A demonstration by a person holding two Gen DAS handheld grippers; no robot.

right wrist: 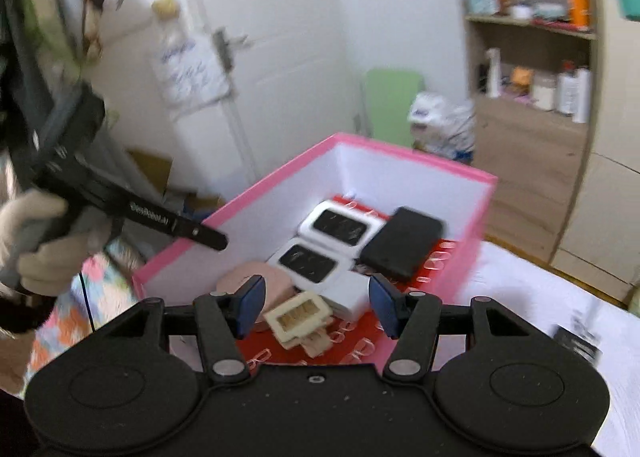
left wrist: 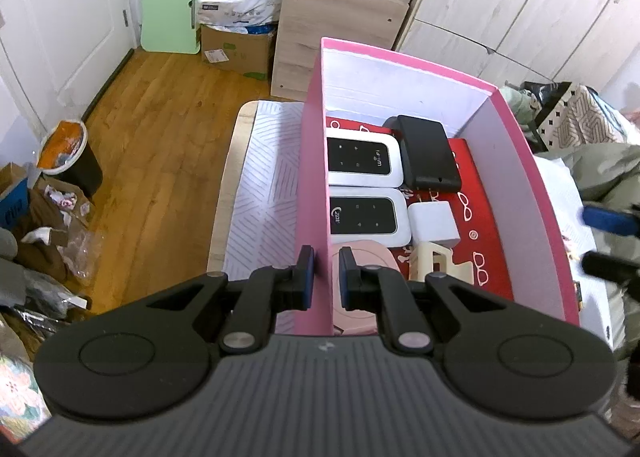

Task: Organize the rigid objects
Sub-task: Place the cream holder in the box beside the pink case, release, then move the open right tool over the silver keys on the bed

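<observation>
A pink box (left wrist: 314, 161) with white inner walls and a red patterned floor holds two white-and-black devices (left wrist: 362, 155), a black slab (left wrist: 428, 153), a white cube (left wrist: 434, 223), a round pink case (left wrist: 360, 281) and a beige clip (left wrist: 434, 263). My left gripper (left wrist: 323, 277) is shut on the box's left wall, one finger outside and one inside. My right gripper (right wrist: 316, 307) is open and empty, above the box's (right wrist: 400, 155) near edge, with the beige clip (right wrist: 298, 315) between its fingers but below them. The left gripper also shows in the right wrist view (right wrist: 192, 231).
The box rests on a table with a white patterned cloth (left wrist: 264, 185). Wood floor, a bin (left wrist: 70, 155) and cardboard boxes lie to the left. A wooden cabinet (left wrist: 340, 25) and wardrobe doors stand behind. A small dark object (right wrist: 576, 341) lies on the cloth at right.
</observation>
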